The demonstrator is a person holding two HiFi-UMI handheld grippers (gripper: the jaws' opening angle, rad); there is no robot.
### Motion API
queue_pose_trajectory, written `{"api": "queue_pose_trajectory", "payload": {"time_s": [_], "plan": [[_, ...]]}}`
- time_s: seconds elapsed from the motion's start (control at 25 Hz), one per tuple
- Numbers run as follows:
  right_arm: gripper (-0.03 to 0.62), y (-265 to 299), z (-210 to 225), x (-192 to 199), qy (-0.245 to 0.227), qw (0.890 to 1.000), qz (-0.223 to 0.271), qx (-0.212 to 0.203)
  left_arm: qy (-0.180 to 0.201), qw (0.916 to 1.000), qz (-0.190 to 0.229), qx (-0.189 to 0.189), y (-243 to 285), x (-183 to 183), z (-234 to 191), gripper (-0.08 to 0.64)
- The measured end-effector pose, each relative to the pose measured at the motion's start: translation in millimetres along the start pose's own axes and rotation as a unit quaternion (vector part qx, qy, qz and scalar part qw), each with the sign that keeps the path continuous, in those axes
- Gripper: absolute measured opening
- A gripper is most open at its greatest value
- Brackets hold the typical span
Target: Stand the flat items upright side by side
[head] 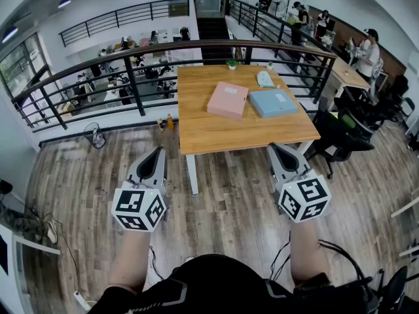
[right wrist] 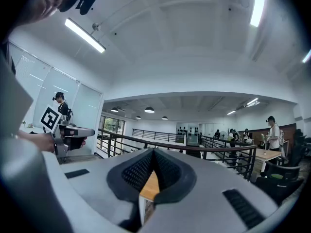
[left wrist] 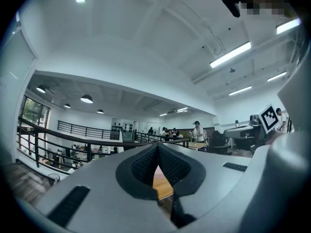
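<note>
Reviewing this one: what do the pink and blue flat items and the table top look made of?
Pink flat item: probably matte plastic or coated card, judging by its even colour and crisp edges. Blue flat item: same build, likely the same material. Table top: wood or wood-look laminate, with warm streaked grain; too far to tell which.

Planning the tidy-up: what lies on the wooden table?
On the table: a pink folder and a blue folder lying flat, a small pale item, a potted plant. Anything beneath the folders is hidden.

Mezzanine w/ wood-plank floor, wooden desk by black railing, white ceiling w/ strip lights.
</note>
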State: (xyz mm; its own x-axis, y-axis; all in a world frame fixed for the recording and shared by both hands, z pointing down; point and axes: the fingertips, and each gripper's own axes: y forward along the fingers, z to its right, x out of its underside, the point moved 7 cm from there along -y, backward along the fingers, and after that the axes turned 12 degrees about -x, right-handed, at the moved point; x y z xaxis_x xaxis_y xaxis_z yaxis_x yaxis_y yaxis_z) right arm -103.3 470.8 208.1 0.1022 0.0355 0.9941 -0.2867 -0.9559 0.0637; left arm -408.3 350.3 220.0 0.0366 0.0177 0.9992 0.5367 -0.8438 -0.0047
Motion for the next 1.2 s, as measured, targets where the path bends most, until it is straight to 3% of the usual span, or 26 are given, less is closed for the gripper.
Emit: {"api": "queue_pose_trajectory", "payload": {"time_s": [1.2], "plan": [[0.018,-10.7,-8.7,-0.4,0.017,1.000,0.013,-0.015,0.020,0.9997,-0.008,-0.011,-16.2,-2.1,8.8,0.031]]}}
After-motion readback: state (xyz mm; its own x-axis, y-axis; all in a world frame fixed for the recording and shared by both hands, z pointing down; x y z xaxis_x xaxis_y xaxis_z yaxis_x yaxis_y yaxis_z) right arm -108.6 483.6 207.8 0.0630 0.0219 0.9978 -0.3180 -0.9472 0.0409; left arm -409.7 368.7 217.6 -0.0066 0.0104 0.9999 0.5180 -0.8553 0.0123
